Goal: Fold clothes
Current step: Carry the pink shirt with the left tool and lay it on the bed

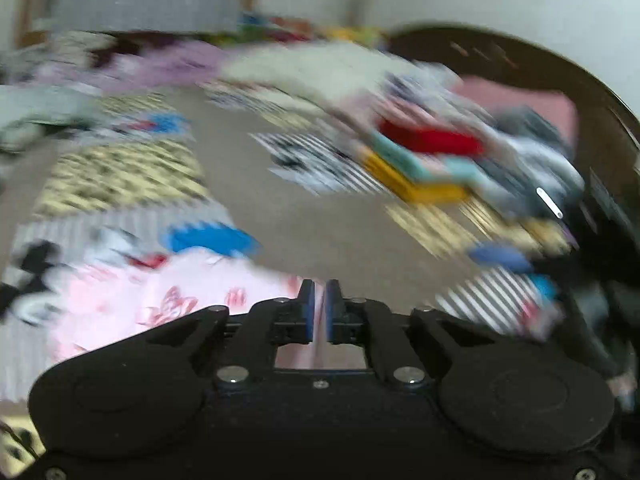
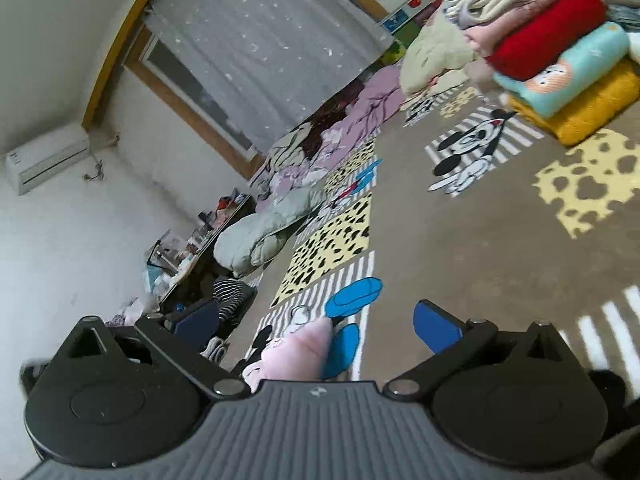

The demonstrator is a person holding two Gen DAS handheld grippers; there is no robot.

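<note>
text: none legible | labels: none — left view blurred | air conditioner: mark too small

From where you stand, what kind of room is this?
Most likely a bedroom or child's room at home: a cartoon-print rug, a stack of folded clothes, rumpled bedding along the curtained window, and a wall air conditioner.

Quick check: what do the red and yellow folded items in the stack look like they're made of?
Red item: thick, fuzzy knit or fleece, matte, judging by its soft rounded fold. Yellow item: chunky knit, likely a sweater; a bumpy stitch texture shows. Exact fibres cannot be told.
</note>
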